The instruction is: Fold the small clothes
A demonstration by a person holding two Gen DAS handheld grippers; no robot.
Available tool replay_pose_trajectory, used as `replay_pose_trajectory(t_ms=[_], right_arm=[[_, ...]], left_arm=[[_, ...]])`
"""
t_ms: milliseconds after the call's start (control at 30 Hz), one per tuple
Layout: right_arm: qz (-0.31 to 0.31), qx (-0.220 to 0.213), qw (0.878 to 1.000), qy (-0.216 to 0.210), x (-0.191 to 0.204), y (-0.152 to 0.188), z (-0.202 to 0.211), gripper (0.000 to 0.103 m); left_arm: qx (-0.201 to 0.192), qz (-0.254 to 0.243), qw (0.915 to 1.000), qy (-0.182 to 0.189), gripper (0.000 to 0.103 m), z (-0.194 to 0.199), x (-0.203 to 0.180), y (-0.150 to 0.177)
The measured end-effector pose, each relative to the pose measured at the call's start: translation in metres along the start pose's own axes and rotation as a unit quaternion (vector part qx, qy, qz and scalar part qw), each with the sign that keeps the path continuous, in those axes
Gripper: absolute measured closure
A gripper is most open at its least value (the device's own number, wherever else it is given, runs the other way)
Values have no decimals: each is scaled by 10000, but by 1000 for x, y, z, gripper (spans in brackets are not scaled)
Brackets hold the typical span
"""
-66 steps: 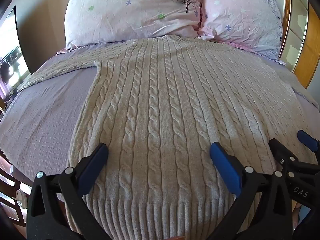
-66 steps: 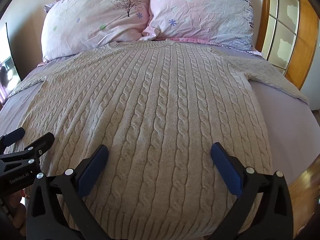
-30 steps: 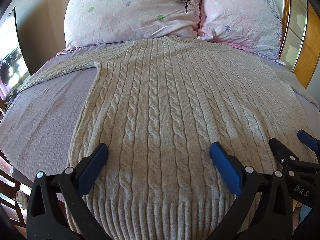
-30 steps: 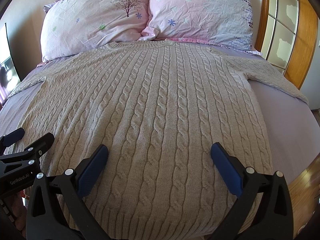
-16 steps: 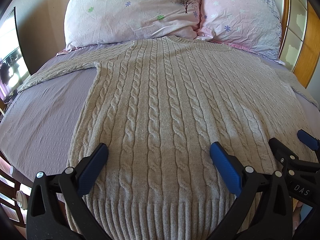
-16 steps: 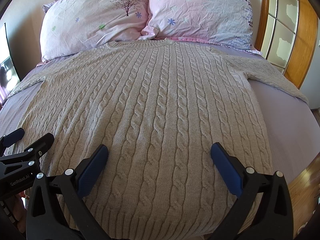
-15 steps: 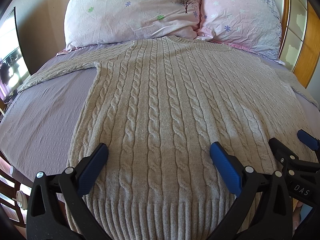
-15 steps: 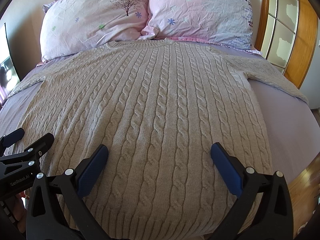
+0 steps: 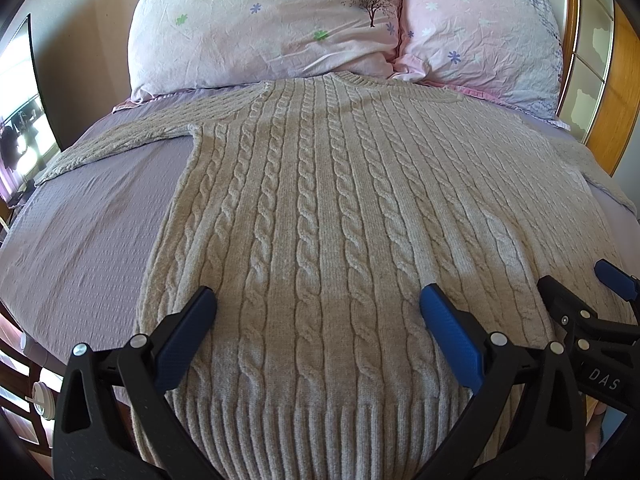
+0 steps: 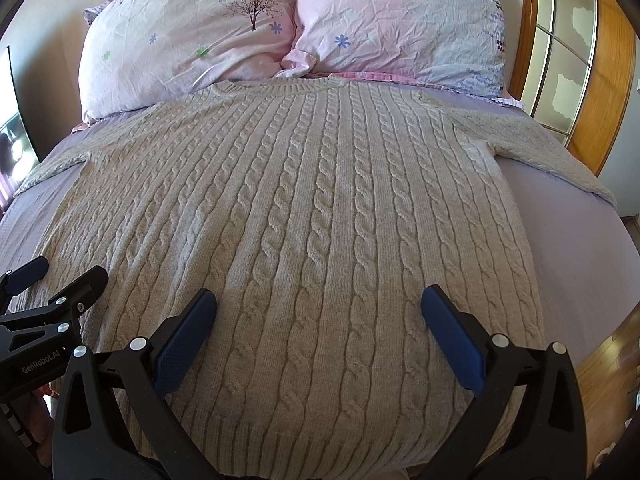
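A beige cable-knit sweater (image 9: 332, 208) lies flat and face up on the bed, collar toward the pillows, sleeves spread to both sides; it also shows in the right wrist view (image 10: 320, 216). My left gripper (image 9: 318, 308) is open and empty, hovering over the hem's left half. My right gripper (image 10: 320, 308) is open and empty over the hem's right half. Each gripper shows at the edge of the other's view, the right one (image 9: 592, 304) and the left one (image 10: 52, 280).
The bed has a lilac sheet (image 9: 80, 232). Two pink floral pillows (image 9: 264, 20) (image 10: 400, 16) lean at the head. A wooden headboard and glass-panelled door (image 10: 580, 60) stand at the right. A window (image 9: 20, 112) is at the left. Wooden floor (image 10: 612, 360) lies beyond the bed's right edge.
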State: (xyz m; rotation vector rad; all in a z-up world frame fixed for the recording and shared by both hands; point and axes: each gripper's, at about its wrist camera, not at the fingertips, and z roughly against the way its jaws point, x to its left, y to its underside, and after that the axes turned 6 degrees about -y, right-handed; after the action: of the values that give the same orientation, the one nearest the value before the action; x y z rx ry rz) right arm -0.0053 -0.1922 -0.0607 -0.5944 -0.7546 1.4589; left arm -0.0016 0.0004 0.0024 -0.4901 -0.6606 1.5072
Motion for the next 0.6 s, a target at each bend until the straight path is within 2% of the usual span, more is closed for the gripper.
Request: replay_pose_trajectory(t_ms=[600], right_arm=[[-22, 51, 10000, 15, -1, 0, 0, 1]], left_arm=[[-13, -30, 10000, 26, 2, 1, -1, 2]])
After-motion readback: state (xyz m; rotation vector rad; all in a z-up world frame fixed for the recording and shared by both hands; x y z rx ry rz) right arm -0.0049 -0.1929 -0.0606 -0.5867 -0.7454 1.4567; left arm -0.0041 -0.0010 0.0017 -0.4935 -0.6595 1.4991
